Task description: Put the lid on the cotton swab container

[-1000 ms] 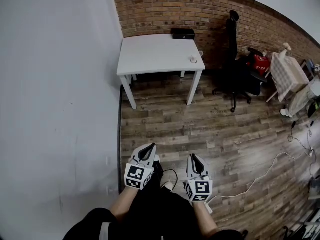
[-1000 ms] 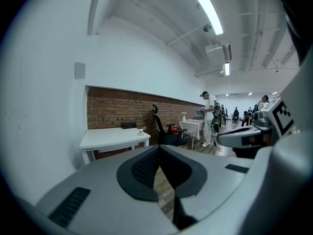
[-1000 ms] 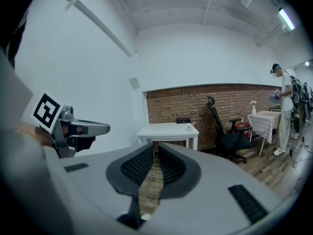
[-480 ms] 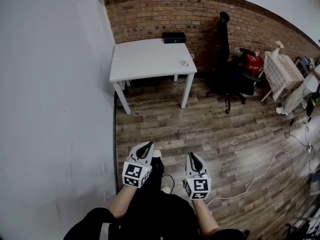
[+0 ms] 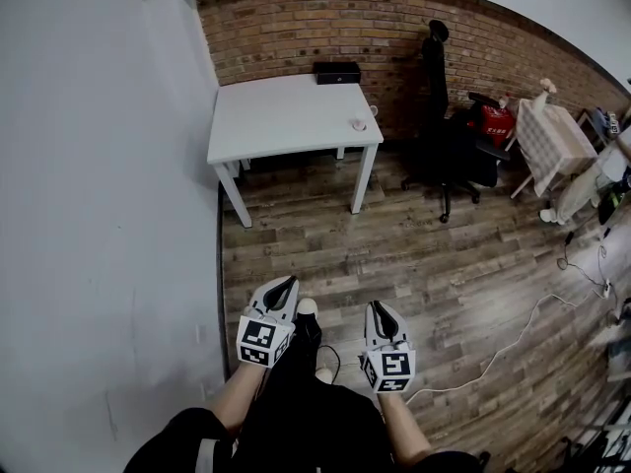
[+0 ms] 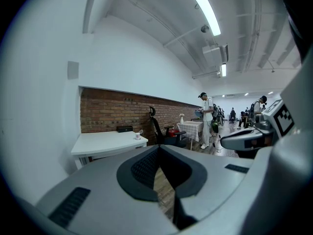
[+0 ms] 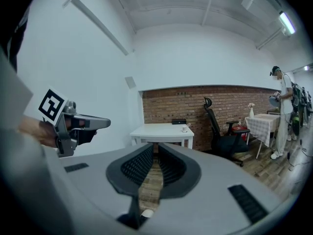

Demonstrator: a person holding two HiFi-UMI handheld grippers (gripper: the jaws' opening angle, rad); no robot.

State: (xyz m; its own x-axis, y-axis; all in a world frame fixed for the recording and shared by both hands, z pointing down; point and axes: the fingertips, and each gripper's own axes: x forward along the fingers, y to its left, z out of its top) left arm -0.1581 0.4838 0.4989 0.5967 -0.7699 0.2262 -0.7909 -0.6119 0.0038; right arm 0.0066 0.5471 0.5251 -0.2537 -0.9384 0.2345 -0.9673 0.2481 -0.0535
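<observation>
Change: the white table [image 5: 286,116] is sitting further left in the head view than a second ago, and more of the room's right side is showing; both grippers are hanging low by the person's legs, as before.
Meaning: judging by this, the person is still turning or walking toward the table, and the task is not yet starting.
Left gripper [image 5: 286,286]: its jaws are pressing together on nothing.
Right gripper [image 5: 377,308]: its jaws are also closing on nothing, with only the wooden floor [image 5: 394,235] showing past them.
Task thing: a small container [image 5: 358,124] is standing near the table's right front corner, well apart from both grippers; it is probably the swab container.
Lid: too small to tell whether it is lying beside the container or on it.
Contents: nothing can be made out inside.
Black box [image 5: 337,71]: it is resting at the table's back edge by the brick wall, and its inside is not showing.
</observation>
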